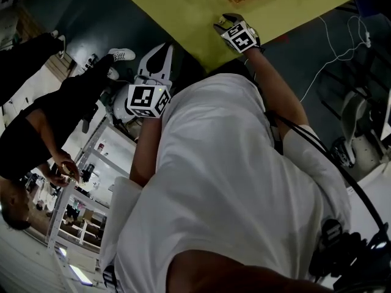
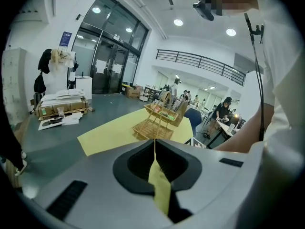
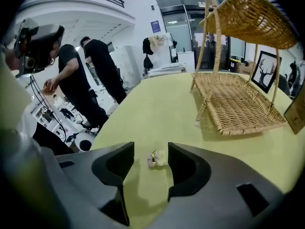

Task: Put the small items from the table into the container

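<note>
A small pale item with a gold band (image 3: 157,159) lies on the yellow table (image 3: 157,104). My right gripper (image 3: 151,151) hangs over it, open, with the item in the gap between its jaws and no pad pressing on it. In the head view that gripper (image 1: 230,21) is over the table's near corner. A two-tier wicker basket (image 3: 238,104) stands to the right beyond it, and its lower tray holds nothing. My left gripper (image 2: 155,144) is shut with nothing in it. It sits off the table's edge (image 1: 164,49) and points toward the basket (image 2: 157,120).
People in dark clothes stand at a bench left of the table (image 3: 78,85). A framed deer picture (image 3: 267,70) leans behind the basket. White cables (image 1: 333,41) trail on the dark floor to the right, and stacked boxes (image 2: 59,106) sit on the floor at the left.
</note>
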Demonstrator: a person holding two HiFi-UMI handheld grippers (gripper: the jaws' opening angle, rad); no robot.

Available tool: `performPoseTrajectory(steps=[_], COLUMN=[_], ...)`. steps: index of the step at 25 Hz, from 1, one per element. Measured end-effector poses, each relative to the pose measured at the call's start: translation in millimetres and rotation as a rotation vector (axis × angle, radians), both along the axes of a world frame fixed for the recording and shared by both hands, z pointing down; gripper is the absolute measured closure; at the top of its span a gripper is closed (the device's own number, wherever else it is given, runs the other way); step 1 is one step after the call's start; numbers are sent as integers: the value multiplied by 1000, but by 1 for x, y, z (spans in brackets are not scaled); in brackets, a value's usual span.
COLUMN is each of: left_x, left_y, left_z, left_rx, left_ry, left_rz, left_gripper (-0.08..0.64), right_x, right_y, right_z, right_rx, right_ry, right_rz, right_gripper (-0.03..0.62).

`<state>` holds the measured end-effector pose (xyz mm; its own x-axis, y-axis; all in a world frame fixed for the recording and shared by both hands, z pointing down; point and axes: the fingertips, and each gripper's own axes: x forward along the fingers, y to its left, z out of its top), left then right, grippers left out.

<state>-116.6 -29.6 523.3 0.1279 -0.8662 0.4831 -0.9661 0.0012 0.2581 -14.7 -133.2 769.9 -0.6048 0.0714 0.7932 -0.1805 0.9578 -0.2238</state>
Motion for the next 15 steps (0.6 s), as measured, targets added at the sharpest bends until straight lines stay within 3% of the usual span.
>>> performPoseTrajectory(steps=[9, 11, 15], left_x=[-6, -10, -18], left_y=[17, 20, 21], left_z=[11, 11, 12], left_rx=[-23, -25, -15], left_ry=[-2, 0, 2], left_rz=[-44, -52, -54], left_gripper=[551, 551, 551], right_x=[10, 11, 8], right_y=[-5, -9, -10], right_z=[31, 31, 24], right_rx=[107, 120, 134], right_ry=[144, 157, 162], right_rz=[-27, -19, -33], right_gripper=[377, 428, 430])
